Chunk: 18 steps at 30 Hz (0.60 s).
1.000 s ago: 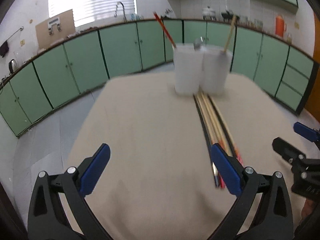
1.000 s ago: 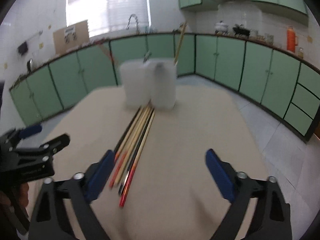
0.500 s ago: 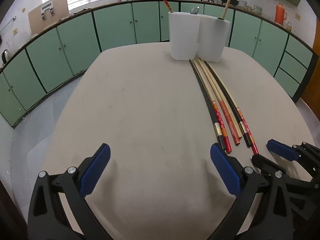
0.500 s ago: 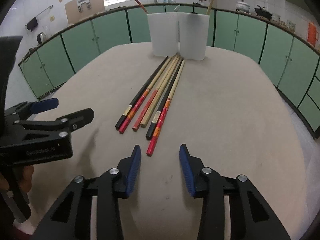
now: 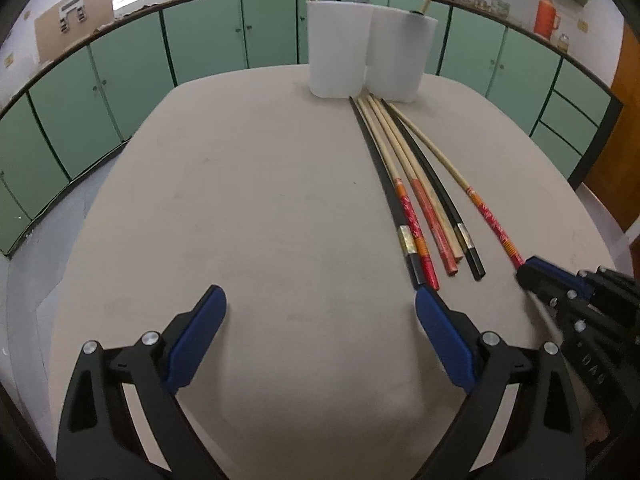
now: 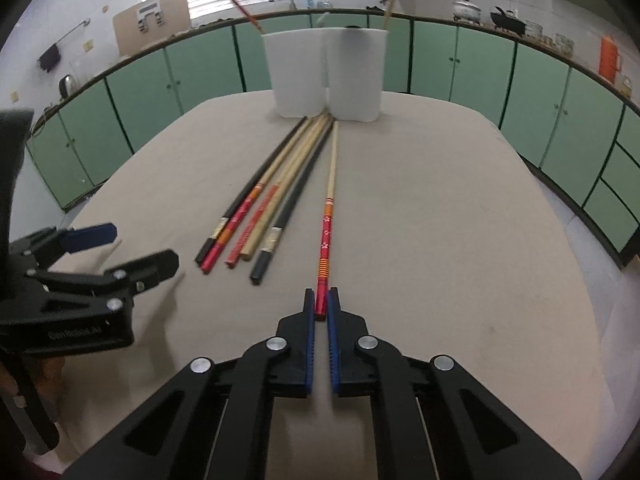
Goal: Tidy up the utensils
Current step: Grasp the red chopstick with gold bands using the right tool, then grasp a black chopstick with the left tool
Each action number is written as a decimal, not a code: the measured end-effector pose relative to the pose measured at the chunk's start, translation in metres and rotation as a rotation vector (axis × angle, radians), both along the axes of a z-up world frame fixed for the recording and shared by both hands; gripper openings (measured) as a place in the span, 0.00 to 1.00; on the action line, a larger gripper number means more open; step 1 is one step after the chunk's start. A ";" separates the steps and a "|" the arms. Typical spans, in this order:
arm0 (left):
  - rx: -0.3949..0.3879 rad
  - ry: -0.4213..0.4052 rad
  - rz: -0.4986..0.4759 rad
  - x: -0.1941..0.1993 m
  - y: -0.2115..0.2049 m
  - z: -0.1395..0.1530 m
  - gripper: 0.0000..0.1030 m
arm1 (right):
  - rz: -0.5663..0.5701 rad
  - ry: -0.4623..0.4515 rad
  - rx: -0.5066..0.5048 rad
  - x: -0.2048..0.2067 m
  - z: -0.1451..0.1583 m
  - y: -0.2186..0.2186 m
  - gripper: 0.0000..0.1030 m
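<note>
Several long chopsticks point(image 6: 276, 200) lie in a fan on the beige table, tips toward two white holders point(image 6: 326, 74) at the far edge. One wood chopstick with a red patterned end point(image 6: 326, 236) lies apart on the right of the bunch. My right gripper point(image 6: 321, 302) is shut on its red near end. In the left wrist view the bunch point(image 5: 412, 196) lies right of centre, and my left gripper point(image 5: 320, 308) hangs open over bare table, its right finger just short of the black chopstick's end. The holders point(image 5: 368, 56) hold a red chopstick, a wooden one and a spoon.
The table point(image 5: 240, 200) has rounded edges with floor beyond. Green cabinets point(image 5: 200, 36) ring the room. A hand point(image 6: 48, 372) grips the left tool at the lower left of the right wrist view.
Both grippers came down and closer to the table. The right gripper's jaws closed from wide open onto the red end of the rightmost chopstick. The left gripper stayed open.
</note>
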<state>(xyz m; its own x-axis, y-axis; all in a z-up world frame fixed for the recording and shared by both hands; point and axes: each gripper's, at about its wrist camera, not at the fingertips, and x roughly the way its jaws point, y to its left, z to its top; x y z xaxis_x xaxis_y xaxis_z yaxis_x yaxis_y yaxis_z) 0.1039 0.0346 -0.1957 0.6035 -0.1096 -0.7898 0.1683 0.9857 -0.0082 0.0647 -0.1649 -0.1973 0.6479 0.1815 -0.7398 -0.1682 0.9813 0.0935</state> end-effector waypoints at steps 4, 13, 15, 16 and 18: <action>0.017 0.009 -0.007 0.005 -0.009 -0.006 0.90 | -0.007 0.002 0.013 0.001 0.000 -0.004 0.06; 0.005 0.007 -0.015 0.007 -0.017 -0.004 0.87 | 0.000 0.000 0.028 0.003 -0.002 -0.004 0.06; -0.008 0.010 -0.029 0.008 -0.021 -0.003 0.82 | 0.001 0.000 0.030 0.003 -0.002 -0.004 0.06; 0.003 0.009 -0.030 0.008 -0.022 -0.003 0.81 | 0.000 0.000 0.031 0.003 -0.002 -0.004 0.06; 0.018 0.004 -0.030 0.008 -0.024 -0.005 0.79 | 0.000 0.001 0.034 0.003 -0.002 -0.004 0.06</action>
<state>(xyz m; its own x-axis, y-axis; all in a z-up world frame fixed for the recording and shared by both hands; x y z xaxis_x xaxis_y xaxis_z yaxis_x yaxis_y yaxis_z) 0.1120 0.0108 -0.2002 0.5970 -0.1131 -0.7942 0.1973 0.9803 0.0087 0.0678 -0.1690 -0.1991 0.6474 0.2068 -0.7336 -0.1679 0.9775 0.1273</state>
